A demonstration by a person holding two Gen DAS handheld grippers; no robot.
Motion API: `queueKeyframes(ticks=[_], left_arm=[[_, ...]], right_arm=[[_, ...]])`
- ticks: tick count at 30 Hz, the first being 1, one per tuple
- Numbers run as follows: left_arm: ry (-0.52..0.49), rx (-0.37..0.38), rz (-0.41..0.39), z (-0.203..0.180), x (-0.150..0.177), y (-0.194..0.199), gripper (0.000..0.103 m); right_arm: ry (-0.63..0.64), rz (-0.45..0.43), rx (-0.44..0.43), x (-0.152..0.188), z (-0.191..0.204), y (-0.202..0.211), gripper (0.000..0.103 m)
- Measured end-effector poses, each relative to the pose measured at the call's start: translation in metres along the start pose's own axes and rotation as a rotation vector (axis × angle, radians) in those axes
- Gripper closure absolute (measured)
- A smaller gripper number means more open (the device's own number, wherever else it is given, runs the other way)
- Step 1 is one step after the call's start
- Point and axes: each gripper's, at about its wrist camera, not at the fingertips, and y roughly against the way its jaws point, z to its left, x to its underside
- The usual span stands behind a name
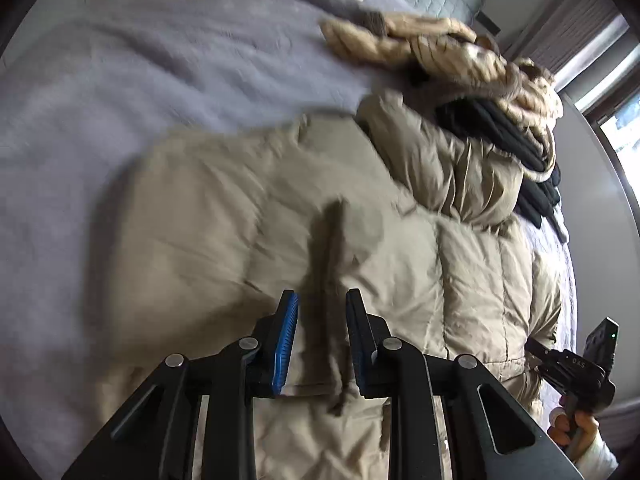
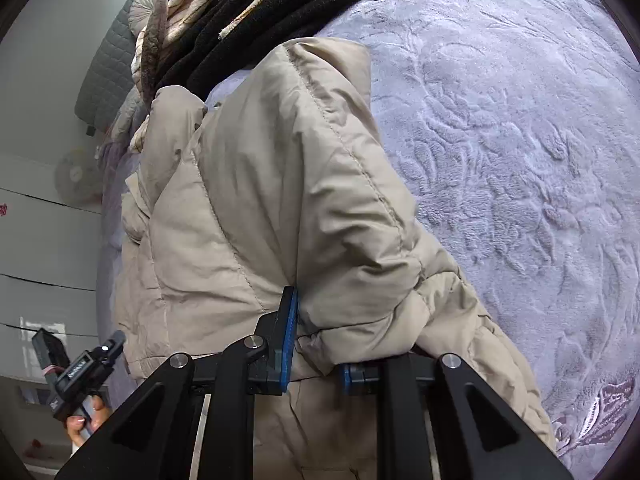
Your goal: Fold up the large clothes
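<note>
1. A lavender plush blanket (image 1: pixel 152 92) is covering the bed and filling the left part of the left wrist view; its embossed pile is filling the right part of the right wrist view.
2. A beige puffer jacket (image 1: pixel 360 220) is lying spread on the blanket, running from the near edge of the bed toward its far side, quilted panels facing up.
3. The left gripper (image 1: pixel 322 336) is hovering over the jacket near its near hem with the blue pads standing narrowly apart; a dark fold of fabric is showing in the gap, and I cannot tell whether the pads are pressing it.
4. Beyond the jacket, a heap of black knitwear (image 1: pixel 508 136) and a tan striped garment (image 1: pixel 452 52) is sitting toward the far right side of the bed.
5. In the right wrist view, the right gripper (image 2: pixel 320 340) is pinching a bunched ridge of the jacket (image 2: pixel 280 184), the fabric bulging up over the tongs and hiding the right pad.
6. A person's hand (image 1: pixel 576 424) is gripping the right gripper's handle at the right edge of the left wrist view.
</note>
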Motion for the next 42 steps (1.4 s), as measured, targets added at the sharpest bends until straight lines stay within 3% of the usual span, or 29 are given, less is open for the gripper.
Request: queueKeyframes(ticks=[4,7,9,10,11,14,16,18,21,22,23,24,26,30,33,36,40,42], left_arm=[[-0.035,0.046,0.009,-0.014,-0.008,0.007,0.077],[-0.088,-0.018,0.035,-0.036,-0.006,-0.018,0.077],[-0.098,-0.105,0.075,-0.036,0.000,-0.046,0.077],[-0.080,-0.117,0.094,-0.033,0.001,-0.057,0.077],[-0.057,-0.105,0.087,-0.031,0.001,-0.060,0.077],[-0.035,-0.095,0.081,-0.029,-0.002,-0.060,0.077],[-0.044,-0.103,0.087,-0.030,-0.003,-0.061,0.077],[-0.065,-0.112,0.090,-0.030,-0.003,-0.060,0.077],[-0.065,-0.108,0.091,-0.031,-0.004,-0.061,0.077],[-0.064,-0.109,0.089,-0.030,-0.004,-0.061,0.077],[-0.064,-0.113,0.087,-0.031,-0.004,-0.062,0.077],[-0.066,-0.124,0.081,-0.032,-0.004,-0.063,0.077],[-0.069,-0.137,0.074,-0.034,-0.003,-0.065,0.077],[-0.064,-0.122,0.066,-0.039,-0.005,-0.072,0.077],[-0.072,-0.108,0.068,-0.045,-0.008,-0.081,0.077],[-0.087,-0.117,0.062,-0.049,-0.008,-0.086,0.077],[-0.071,-0.112,0.046,-0.046,-0.006,-0.072,0.077],[-0.060,-0.107,0.022,-0.043,-0.004,-0.055,0.077]], right_arm=[[0.005,0.000,0.004,0.002,-0.003,0.007,0.083],[0.060,0.019,0.016,0.004,0.015,0.024,0.076],[0.196,-0.016,-0.026,0.010,0.040,0.051,0.058],[0.254,-0.043,-0.060,0.012,0.050,0.065,0.040],[0.286,-0.069,-0.093,0.011,0.055,0.076,0.033],[0.251,-0.170,-0.096,-0.015,0.047,0.097,0.033],[0.079,-0.190,-0.061,-0.050,0.011,0.083,0.033],[-0.089,-0.138,-0.062,-0.072,-0.025,0.058,0.033],[-0.341,-0.015,-0.244,-0.088,-0.070,0.010,0.037],[-0.403,0.021,-0.336,-0.090,-0.074,-0.003,0.061],[-0.430,0.040,-0.409,-0.092,-0.072,-0.009,0.075],[-0.380,0.023,-0.417,-0.097,-0.063,-0.007,0.082],[-0.234,-0.012,-0.359,-0.104,-0.041,0.005,0.090],[0.019,-0.014,-0.041,-0.111,-0.025,-0.009,0.092],[0.095,-0.032,0.052,-0.105,-0.030,-0.023,0.090],[0.096,-0.080,0.077,-0.098,-0.033,-0.023,0.087],[0.133,-0.154,0.226,-0.082,-0.026,0.008,0.073],[0.181,-0.196,0.293,-0.071,-0.019,0.027,0.073]])
